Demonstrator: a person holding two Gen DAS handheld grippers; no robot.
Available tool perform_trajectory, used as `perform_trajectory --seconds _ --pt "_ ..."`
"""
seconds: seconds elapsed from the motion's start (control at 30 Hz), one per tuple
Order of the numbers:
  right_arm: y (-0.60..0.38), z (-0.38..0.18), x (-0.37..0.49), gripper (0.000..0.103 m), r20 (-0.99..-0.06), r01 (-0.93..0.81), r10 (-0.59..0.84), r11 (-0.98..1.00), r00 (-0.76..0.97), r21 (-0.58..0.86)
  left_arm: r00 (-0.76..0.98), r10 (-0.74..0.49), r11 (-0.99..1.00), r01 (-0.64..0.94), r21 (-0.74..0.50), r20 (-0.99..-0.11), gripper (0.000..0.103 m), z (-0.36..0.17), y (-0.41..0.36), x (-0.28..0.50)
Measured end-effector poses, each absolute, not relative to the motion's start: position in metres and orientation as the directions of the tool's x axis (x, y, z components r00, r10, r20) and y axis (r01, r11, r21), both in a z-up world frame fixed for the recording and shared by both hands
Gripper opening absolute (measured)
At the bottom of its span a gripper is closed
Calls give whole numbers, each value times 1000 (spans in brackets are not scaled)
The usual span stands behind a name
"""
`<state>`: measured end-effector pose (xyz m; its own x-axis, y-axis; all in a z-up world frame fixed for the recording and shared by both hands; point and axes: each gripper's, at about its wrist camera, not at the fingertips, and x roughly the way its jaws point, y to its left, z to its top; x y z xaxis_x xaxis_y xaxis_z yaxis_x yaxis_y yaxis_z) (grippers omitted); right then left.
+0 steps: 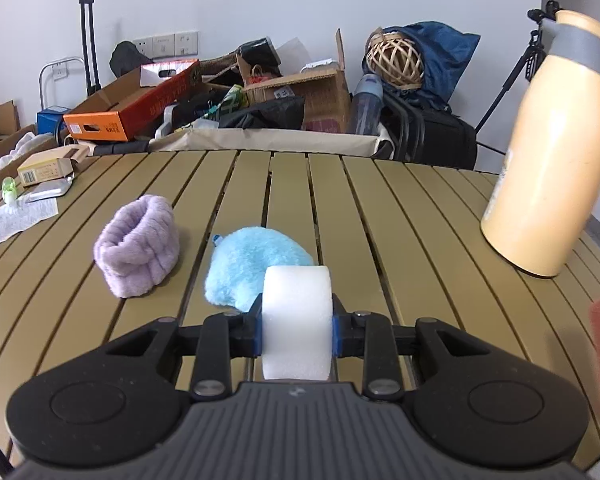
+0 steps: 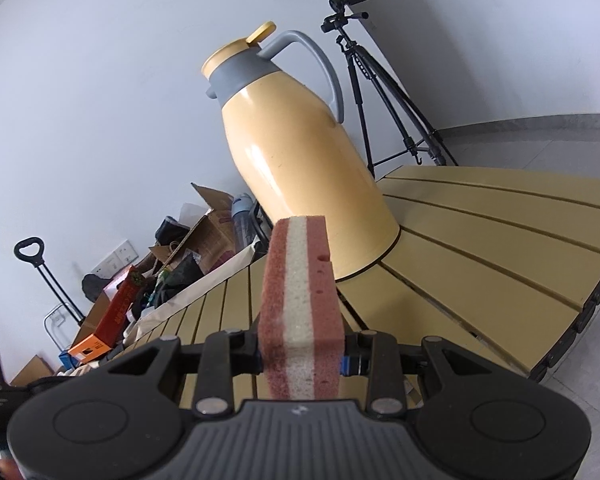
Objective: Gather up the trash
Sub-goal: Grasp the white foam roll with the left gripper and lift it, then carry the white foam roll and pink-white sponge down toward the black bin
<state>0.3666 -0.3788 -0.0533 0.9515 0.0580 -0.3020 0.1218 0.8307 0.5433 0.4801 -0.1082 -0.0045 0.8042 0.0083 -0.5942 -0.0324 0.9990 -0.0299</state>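
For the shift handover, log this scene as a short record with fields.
left tool: shut on white foam piece
right tool: shut on red and cream sponge
table: tan, slatted
on table: purple fluffy band, blue fluffy cloth, yellow thermos jug standing upright
behind table: cardboard boxes, tripod

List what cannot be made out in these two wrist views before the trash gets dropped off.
- Left wrist view: the white foam piece hides the near part of the blue fluffy cloth.
- Left wrist view: the sponge is only a blurred red patch cut off by the right edge.
- Right wrist view: the sponge hides part of the yellow jug's base.
- Neither view shows a trash bin.
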Motion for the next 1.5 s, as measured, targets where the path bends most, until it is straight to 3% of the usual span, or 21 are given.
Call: perform_trajectory --seconds 0.3,0.47,0.7,0.9,1.23,1.5 --pt "-371 -50 351 31 -305 77 97 857 947 510 835 -9 1000 6 -6 -551 29 31 -98 423" --pt "-367 -49 340 31 -295 29 166 828 941 560 860 -31 999 45 15 -509 29 50 -92 384" --pt "-343 -46 313 31 -283 -3 159 875 946 484 871 -100 994 114 -1 -480 29 62 -88 334" --pt "-320 -47 279 31 -260 -67 185 912 948 405 864 -155 987 156 -38 -479 29 58 -81 296" --pt "-289 -63 232 31 -308 -143 245 937 919 319 853 -186 982 166 -84 -487 29 40 -58 243" --pt "-270 -79 210 31 -385 -191 292 941 876 279 820 -187 982 164 -91 -541 29 9 -48 217"
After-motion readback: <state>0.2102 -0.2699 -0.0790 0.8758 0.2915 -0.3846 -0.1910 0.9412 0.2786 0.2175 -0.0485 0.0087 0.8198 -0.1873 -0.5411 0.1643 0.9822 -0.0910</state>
